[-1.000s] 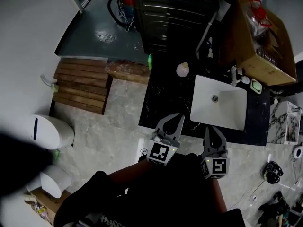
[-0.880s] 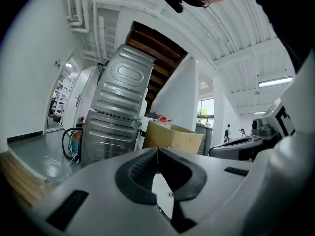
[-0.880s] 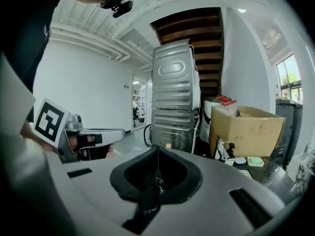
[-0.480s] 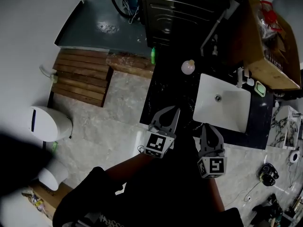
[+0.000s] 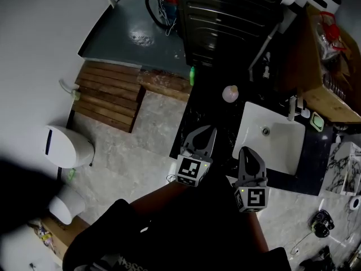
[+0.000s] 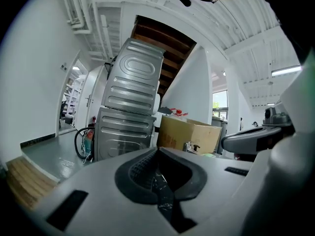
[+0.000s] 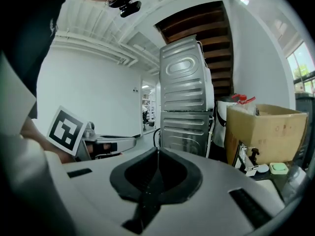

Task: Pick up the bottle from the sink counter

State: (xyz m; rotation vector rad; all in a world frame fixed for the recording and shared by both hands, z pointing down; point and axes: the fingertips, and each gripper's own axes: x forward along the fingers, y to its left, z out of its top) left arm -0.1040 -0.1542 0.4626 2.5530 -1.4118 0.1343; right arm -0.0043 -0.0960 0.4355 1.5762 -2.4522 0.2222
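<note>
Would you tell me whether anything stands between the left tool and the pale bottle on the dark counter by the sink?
Nothing visible does. In the head view, the dark counter between the left tool and the pale bottle looks bare, though dim light could hide small things. The sink lies right of that line.

The light grey plastic left hand-held gripper and the matching right hand-held gripper each have two tapered jaws lined with black ribbed padding. A dark rectangular slot is recessed in each jaw. Each body carries a white marker cube printed with black square codes. The operator wears a black upper garment bearing white lettering.
</note>
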